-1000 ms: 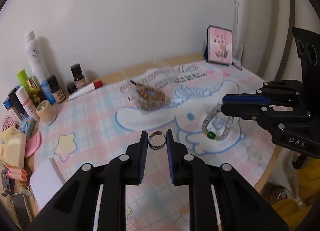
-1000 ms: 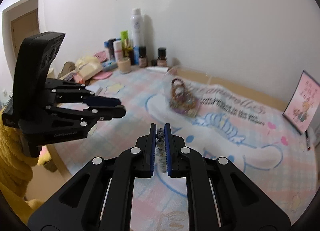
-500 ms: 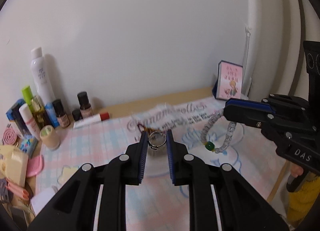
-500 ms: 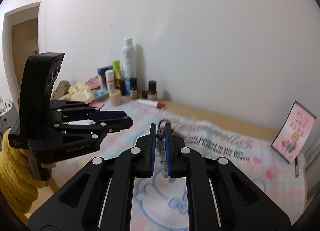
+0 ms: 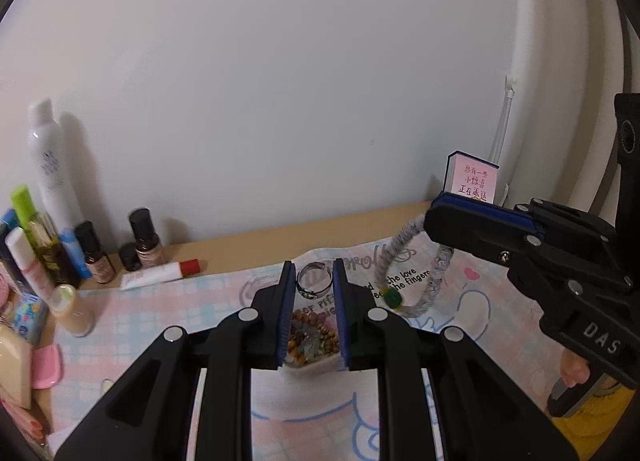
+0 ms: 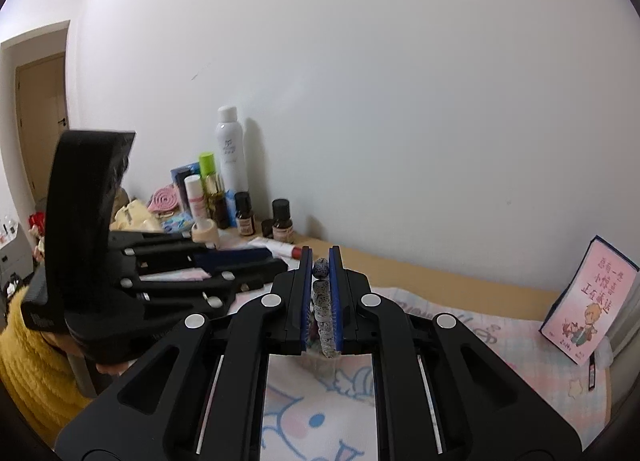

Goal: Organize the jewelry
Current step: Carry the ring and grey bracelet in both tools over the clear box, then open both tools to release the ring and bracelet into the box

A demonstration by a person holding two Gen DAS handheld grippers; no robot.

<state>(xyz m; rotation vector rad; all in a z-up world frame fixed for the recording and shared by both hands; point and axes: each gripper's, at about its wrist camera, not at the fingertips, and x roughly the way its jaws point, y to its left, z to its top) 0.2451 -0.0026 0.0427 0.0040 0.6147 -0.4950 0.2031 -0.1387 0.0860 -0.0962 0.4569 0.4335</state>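
A silver ring (image 5: pixel 314 282) is pinched upright between the blue pads of my left gripper (image 5: pixel 314 271), which is shut on it. Directly below and behind those fingers sits a clear box (image 5: pixel 311 341) filled with beaded jewelry. A grey speckled bead bracelet (image 5: pixel 437 273) with a green bead (image 5: pixel 391 298) hangs from my right gripper (image 5: pixel 435 221), just right of the ring. In the right wrist view the bracelet's beads (image 6: pixel 322 303) are clamped between the pads of the right gripper (image 6: pixel 320 261). The left gripper (image 6: pixel 272 259) reaches in from the left there.
A pastel cartoon mat (image 5: pixel 160 313) covers the wooden table (image 5: pixel 320 231). Bottles (image 5: pixel 50 169) and a red-capped tube (image 5: pixel 160 275) line the wall at back left. A pink card box (image 5: pixel 474 179) stands at back right. A yellow sleeve (image 6: pixel 36 365) shows at the left.
Both grippers rose and moved toward the wall with their jewelry still held. The clear box, earlier well ahead of the left gripper, now lies right under its fingers.
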